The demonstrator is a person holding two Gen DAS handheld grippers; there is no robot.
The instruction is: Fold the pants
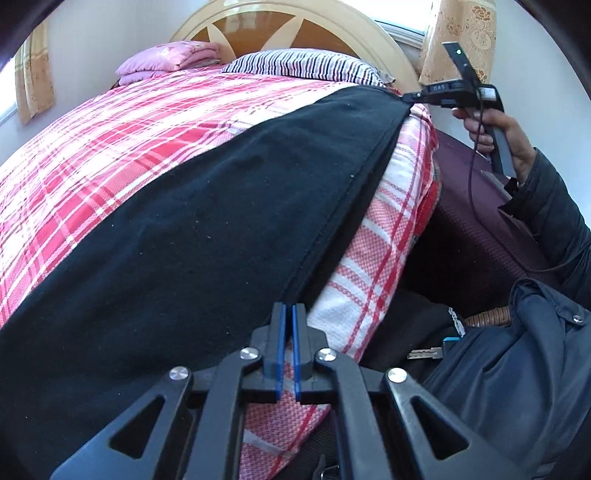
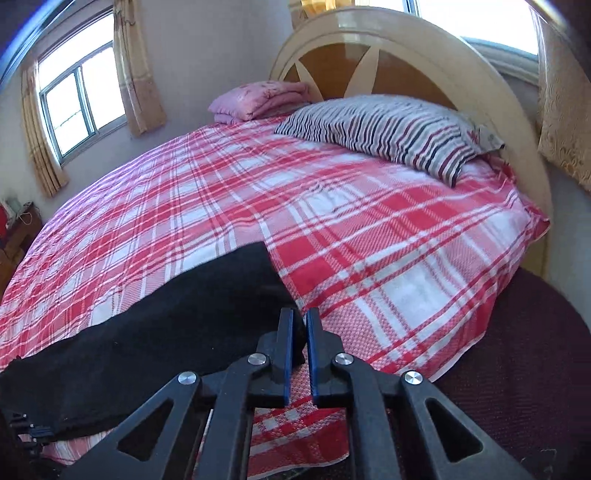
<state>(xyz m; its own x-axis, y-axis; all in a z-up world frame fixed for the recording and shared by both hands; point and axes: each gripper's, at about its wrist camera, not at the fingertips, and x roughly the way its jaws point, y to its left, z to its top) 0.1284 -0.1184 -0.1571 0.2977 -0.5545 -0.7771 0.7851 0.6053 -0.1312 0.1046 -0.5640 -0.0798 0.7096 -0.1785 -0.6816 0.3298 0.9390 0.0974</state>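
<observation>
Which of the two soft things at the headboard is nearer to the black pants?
The striped pillow; the folded pink blanket lies farther from the pants.

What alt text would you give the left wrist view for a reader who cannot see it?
The left claw pinches the near edge of black pants spread over a red plaid bed, while the right claw, held in a hand, grips the far end. A striped pillow and folded pink blanket lie by the headboard.
</observation>
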